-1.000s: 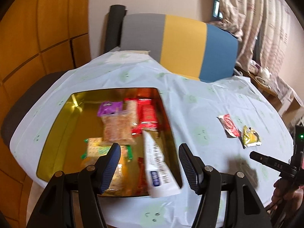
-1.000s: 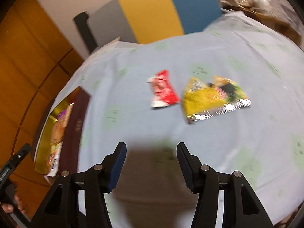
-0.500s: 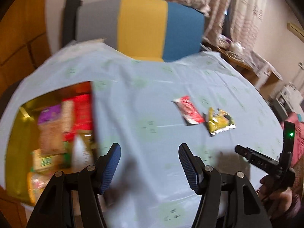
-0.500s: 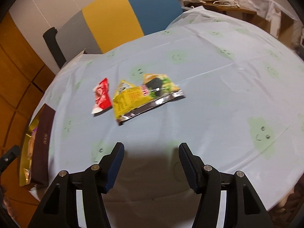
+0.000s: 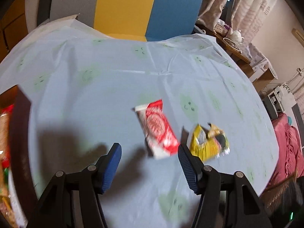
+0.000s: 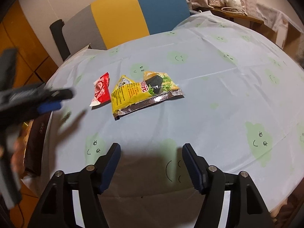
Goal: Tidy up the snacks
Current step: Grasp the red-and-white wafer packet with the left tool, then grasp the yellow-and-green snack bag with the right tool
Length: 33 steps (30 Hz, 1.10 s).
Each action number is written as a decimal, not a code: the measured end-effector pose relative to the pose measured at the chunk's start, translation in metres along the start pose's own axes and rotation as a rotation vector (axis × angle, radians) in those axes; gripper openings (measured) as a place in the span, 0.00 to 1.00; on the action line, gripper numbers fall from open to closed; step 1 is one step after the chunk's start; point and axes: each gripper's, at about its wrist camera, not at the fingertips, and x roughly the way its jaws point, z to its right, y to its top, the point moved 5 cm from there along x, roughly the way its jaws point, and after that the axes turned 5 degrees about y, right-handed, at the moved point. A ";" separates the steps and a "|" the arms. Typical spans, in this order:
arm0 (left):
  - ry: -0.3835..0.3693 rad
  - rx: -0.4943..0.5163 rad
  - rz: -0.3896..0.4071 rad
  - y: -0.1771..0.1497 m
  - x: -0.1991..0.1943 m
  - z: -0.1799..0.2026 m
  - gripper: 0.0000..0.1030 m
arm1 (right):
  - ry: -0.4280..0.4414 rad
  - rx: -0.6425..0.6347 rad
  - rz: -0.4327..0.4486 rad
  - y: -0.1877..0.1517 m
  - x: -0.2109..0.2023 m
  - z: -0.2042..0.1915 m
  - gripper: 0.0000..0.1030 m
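Both the left gripper (image 5: 149,160) and right gripper (image 6: 151,159) hang released and empty over the table (image 6: 218,104), where the red wrapper (image 5: 157,129) and yellow packet (image 6: 140,93), likely light, crinkly and slippery, seem best pinched across their flat middles.

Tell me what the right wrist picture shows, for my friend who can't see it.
A red snack packet and a yellow snack packet lie side by side on a pale blue tablecloth. The right tool hovers open and empty nearby, while the left tool reaches in, blurred.

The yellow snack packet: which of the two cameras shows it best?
The right wrist view: the yellow snack packet lies sharp and unobstructed beside the red packet. In the left wrist view it is blurred, with its near edge tucked behind a finger of the left hand-held gripper.
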 end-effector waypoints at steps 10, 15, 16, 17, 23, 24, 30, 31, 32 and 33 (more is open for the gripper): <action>0.056 -0.030 -0.048 0.025 0.051 0.017 0.61 | 0.018 -0.044 -0.016 -0.008 0.007 0.002 0.72; 0.067 0.080 0.002 0.016 0.047 0.019 0.41 | 0.013 -0.067 -0.010 -0.009 0.009 0.001 0.72; 0.052 0.090 0.002 0.012 0.044 0.016 0.39 | 0.013 -0.070 -0.010 -0.009 0.009 0.000 0.72; 0.044 0.103 0.003 0.007 0.040 0.013 0.37 | 0.015 -0.070 -0.010 -0.009 0.009 0.000 0.72; 0.069 0.156 0.024 -0.033 0.012 -0.008 0.36 | 0.066 0.005 -0.020 0.000 0.008 0.010 0.72; 0.074 0.167 0.033 -0.042 0.007 -0.011 0.36 | 0.089 0.037 -0.027 0.003 0.009 0.012 0.72; 0.073 0.193 0.083 -0.084 -0.017 -0.028 0.37 | 0.237 0.224 -0.070 0.030 0.026 0.012 0.72; 0.068 0.193 0.098 -0.088 -0.019 -0.030 0.37 | 0.255 0.247 -0.064 0.039 0.029 0.010 0.72; 0.066 0.199 0.110 -0.090 -0.019 -0.030 0.37 | 0.255 0.260 -0.055 0.047 0.032 0.009 0.72; 0.065 0.202 0.118 -0.090 -0.019 -0.030 0.37 | 0.244 0.269 -0.047 0.057 0.038 0.008 0.72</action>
